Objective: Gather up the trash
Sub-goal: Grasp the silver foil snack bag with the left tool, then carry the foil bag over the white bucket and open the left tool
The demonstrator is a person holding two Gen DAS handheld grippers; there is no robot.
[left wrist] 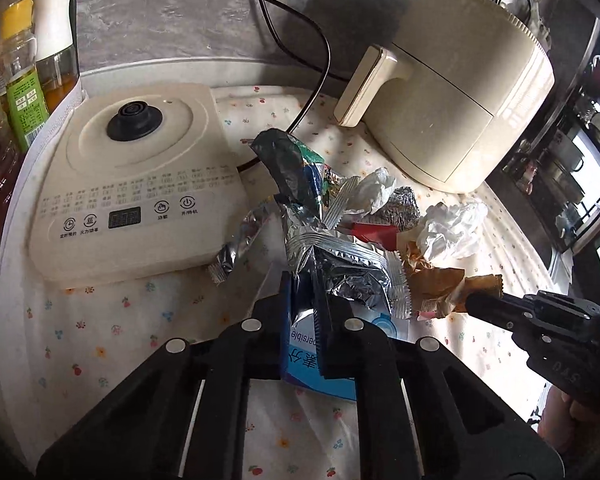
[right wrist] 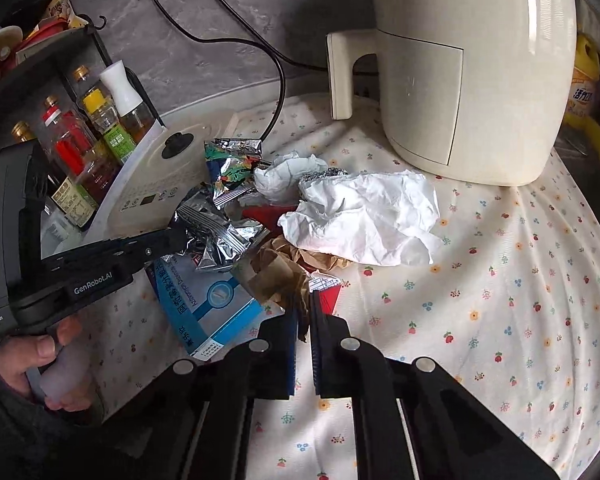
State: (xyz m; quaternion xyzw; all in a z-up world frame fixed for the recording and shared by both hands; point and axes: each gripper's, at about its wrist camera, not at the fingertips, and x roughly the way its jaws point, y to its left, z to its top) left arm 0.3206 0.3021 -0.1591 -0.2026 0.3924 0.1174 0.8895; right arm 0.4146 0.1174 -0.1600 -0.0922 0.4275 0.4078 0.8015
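A heap of trash lies on the flowered cloth (left wrist: 120,320): silver foil wrappers (left wrist: 340,264), crumpled white tissues (left wrist: 448,228), a brown paper wrapper (left wrist: 440,280), a red piece (left wrist: 376,232) and a blue-and-white box (left wrist: 300,344). My left gripper (left wrist: 306,300) is shut on a silver foil wrapper (right wrist: 216,236) over the box (right wrist: 204,300). My right gripper (right wrist: 304,316) is shut on the brown paper wrapper (right wrist: 276,276) at the heap's near edge. It shows in the left wrist view (left wrist: 476,300) at the right. A big white tissue (right wrist: 368,216) lies just beyond.
A cream kettle base (left wrist: 140,184) stands left of the heap. A cream air fryer (left wrist: 456,92) stands behind it. Oil and sauce bottles (right wrist: 88,140) line the far left. Black cords (left wrist: 292,40) run along the grey wall. A stove (left wrist: 560,168) is at the right.
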